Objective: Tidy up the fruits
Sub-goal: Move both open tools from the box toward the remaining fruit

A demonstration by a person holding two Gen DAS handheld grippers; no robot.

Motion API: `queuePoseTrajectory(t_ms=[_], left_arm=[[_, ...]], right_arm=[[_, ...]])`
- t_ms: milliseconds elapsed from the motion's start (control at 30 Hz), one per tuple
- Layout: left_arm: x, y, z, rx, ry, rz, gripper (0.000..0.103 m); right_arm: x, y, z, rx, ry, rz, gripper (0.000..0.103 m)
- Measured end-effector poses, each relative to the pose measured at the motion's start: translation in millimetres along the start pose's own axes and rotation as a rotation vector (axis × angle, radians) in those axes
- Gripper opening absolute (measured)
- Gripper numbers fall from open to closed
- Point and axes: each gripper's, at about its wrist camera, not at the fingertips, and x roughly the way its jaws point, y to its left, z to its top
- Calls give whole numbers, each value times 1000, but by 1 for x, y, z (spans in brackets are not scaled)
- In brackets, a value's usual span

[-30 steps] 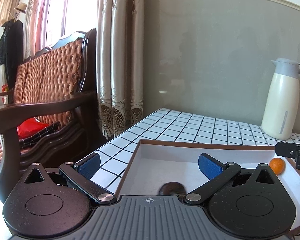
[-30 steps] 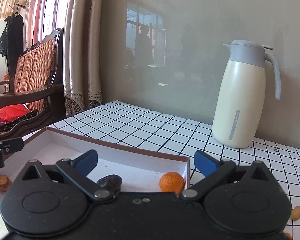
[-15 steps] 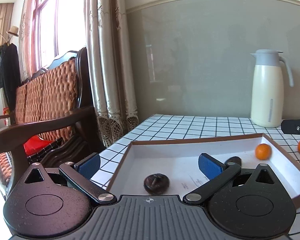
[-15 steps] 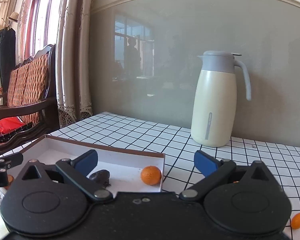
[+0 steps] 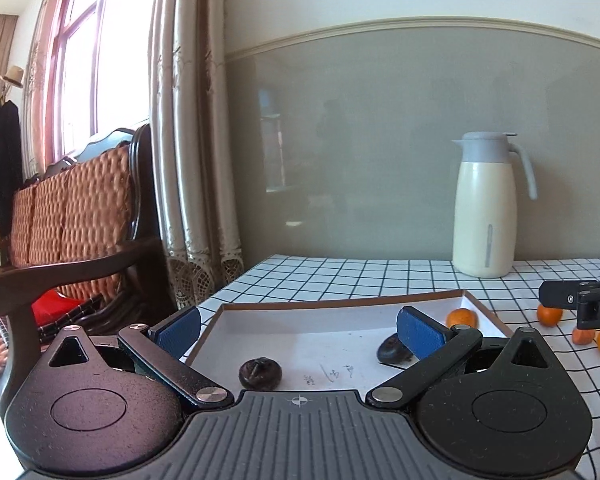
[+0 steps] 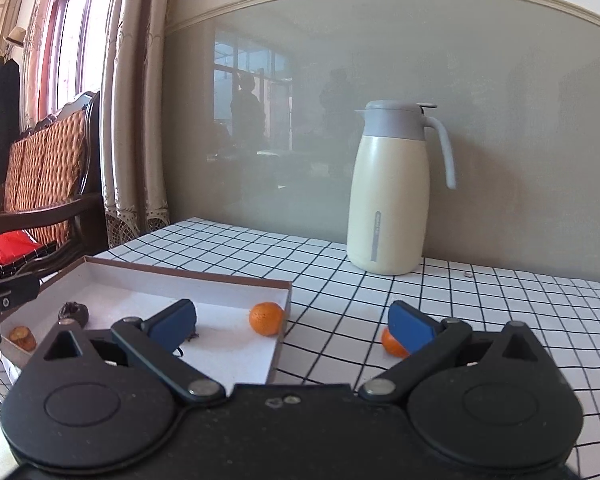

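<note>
Both tongs wide, empty. Right tongs (image 6: 292, 326) between box (image 6: 188, 274) (one orange (image 6: 266, 319) inside) and loose orange (image 6: 392, 343) on surface; next: close on loose one.

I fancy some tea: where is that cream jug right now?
The cream jug stands on the checked tablecloth against the grey wall, beyond the box's right corner.

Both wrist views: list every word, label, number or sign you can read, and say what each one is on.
"D" on the right claw, cut off by the frame edge.
Handwritten marks on the floor of the box: too scrawled to read.
Vertical grey label strip on the thermos jug: lettering too small to read.
Nothing else legible.
</note>
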Motion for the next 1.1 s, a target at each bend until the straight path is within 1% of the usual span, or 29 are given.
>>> queuePoseTrajectory(t_ms=[133,200,300,467,600,733,1100], left_arm=[[-8,-6,1,-9,-1,-56,103],[-12,-10,2,-7,-4,-67,103],[-14,-16,2,-3,-8,-54,103],[-18,-27,2,24,-22,-59,103],[-22,-32,2,17,-37,-72,103],[-23,-36,2,8,-34,-85,103],[-25,-56,0,11,-34,-130,103]], right_arm=[[-11,-4,-3,-14,4,-16,97],[-16,-7,-5,-21,4,-26,97],[-23,-12,-7,-21,7,-35,97],[-33,-19,-12,-26,11,-54,97],[-40,-26,-12,-28,5,-73,97],[-44,-33,-13,-13,5,-84,97],[-54,-49,-17,-21,4,-109,97]])
